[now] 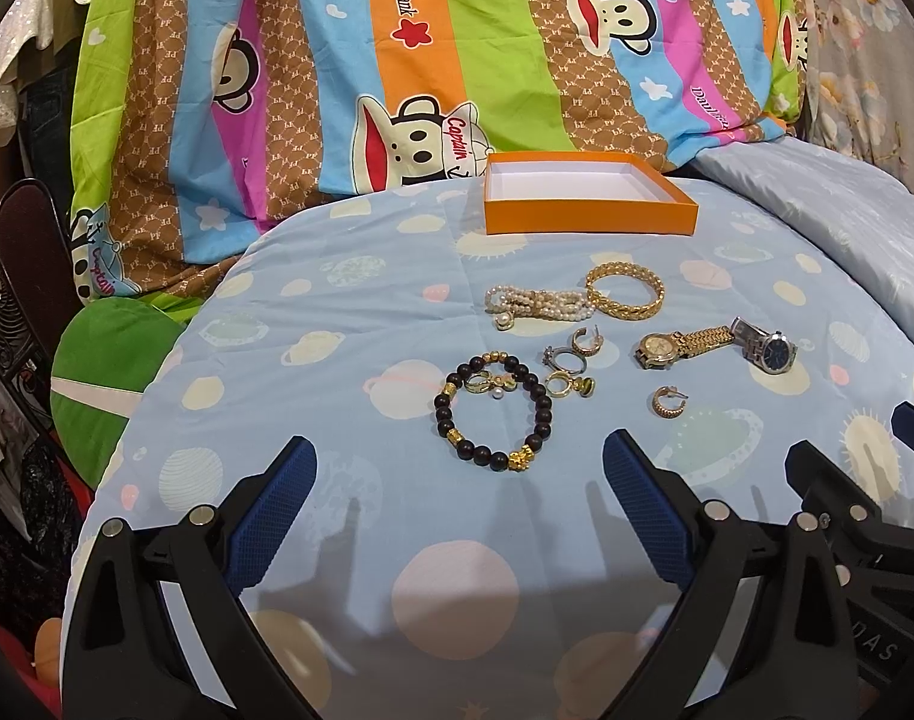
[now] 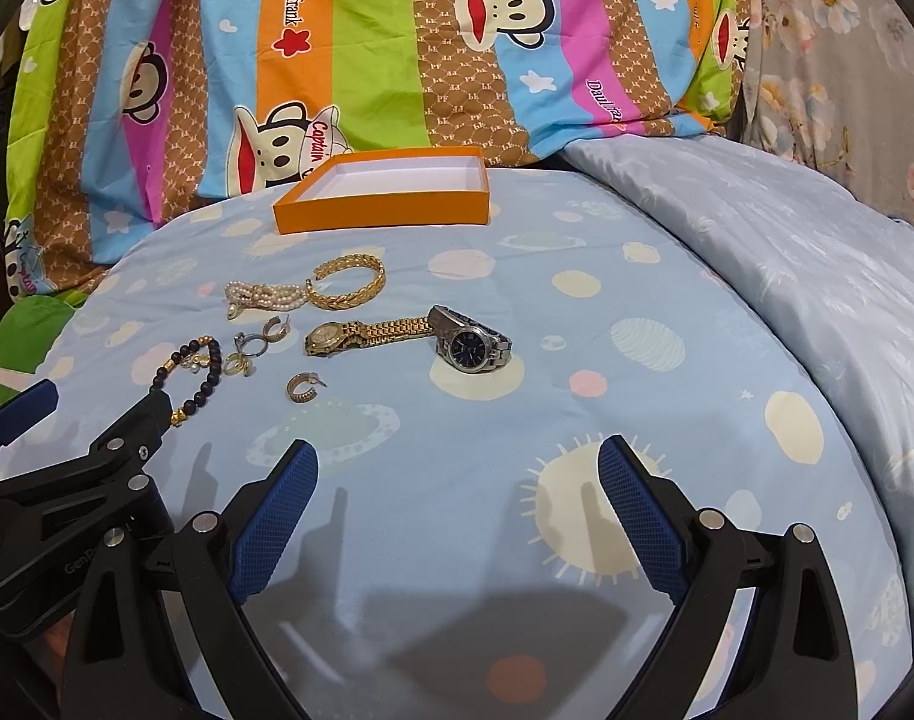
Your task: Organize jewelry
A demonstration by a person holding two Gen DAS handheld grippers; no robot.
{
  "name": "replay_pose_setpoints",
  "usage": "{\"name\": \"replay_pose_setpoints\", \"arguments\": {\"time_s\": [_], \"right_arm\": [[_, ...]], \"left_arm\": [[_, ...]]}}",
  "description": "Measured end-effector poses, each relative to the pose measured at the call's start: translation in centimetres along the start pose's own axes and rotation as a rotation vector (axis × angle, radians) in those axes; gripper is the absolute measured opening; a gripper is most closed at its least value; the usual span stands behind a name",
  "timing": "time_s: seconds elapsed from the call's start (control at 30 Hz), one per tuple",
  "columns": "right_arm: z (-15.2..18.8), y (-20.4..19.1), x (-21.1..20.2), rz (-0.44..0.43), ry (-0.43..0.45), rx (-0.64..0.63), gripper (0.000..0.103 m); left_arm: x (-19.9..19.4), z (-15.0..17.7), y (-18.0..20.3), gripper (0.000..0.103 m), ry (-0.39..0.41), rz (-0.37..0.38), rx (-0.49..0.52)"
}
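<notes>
Both tools — left tool [image 1: 460,480] and right tool [image 2: 457,480] — hover with jaws apart, holding nothing. Ahead of the left tool lies the dark beaded bracelet with gold charms [image 1: 490,414]; beyond it, the empty orange cardboard box [image 1: 583,192]. Straddle one bead strand — avoid pinching the bedsheet.

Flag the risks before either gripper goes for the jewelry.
1. The rings and earrings lie clustered and touching, with some inside the black bead bracelet; a pinch may catch several.
2. The gold watch band meets the silver watch; lifting one could drag the other.
3. The soft bedsheet may bunch between fingers.
</notes>
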State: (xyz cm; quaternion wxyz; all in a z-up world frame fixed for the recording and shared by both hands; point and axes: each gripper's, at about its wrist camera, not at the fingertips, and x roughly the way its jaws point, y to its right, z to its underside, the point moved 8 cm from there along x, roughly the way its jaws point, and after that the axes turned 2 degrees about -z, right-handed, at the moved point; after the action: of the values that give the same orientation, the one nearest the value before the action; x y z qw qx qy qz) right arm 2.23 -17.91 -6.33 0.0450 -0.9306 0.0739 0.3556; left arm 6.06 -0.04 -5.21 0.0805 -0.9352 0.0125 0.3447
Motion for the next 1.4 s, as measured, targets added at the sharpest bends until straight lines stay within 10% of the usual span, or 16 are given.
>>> {"name": "replay_pose_setpoints", "arguments": {"time_s": [1.4], "right_arm": [[0.11, -0.03, 0.01, -0.004, -0.003, 0.005, 0.093]], "left_arm": [[-0.03, -0.01, -0.01, 0.094, 0.003, -0.001, -0.001]]}}
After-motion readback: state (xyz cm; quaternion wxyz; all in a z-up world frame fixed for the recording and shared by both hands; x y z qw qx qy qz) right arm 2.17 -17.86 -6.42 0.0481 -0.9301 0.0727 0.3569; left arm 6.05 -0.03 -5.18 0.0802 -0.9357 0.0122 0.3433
